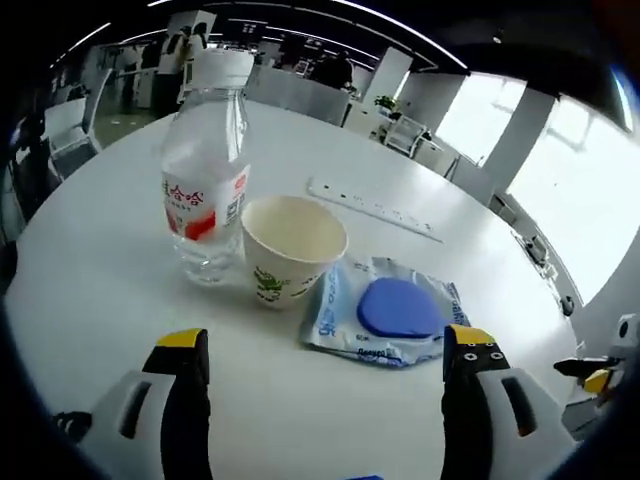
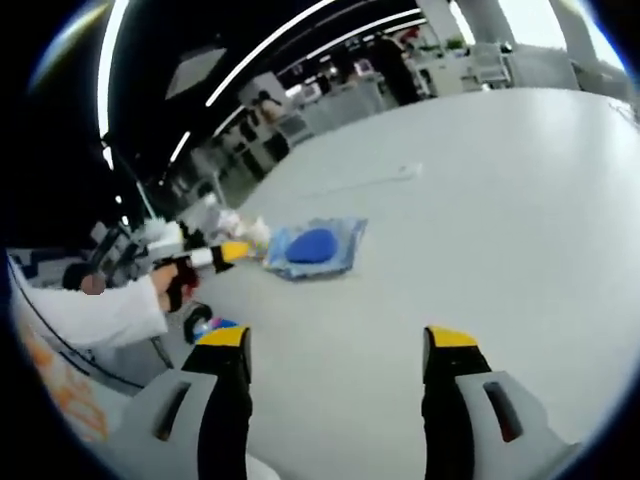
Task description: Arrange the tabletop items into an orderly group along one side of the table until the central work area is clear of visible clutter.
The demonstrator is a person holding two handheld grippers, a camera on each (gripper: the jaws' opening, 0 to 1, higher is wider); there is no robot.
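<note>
— The left claw? 
— Spread wide, holding nothing; the right claw too.
— Containers?
— The paper cup was empty, touching the water bottle, just beyond the left claw, blue packet beside it on the surface.

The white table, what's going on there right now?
A person is tidying the white table with two hand-held grippers. The left hand-held gripper hangs open and empty before a water bottle, a paper cup and a clear packet with a blue disc. The right hand-held gripper, also open, faces bare tabletop.
</note>
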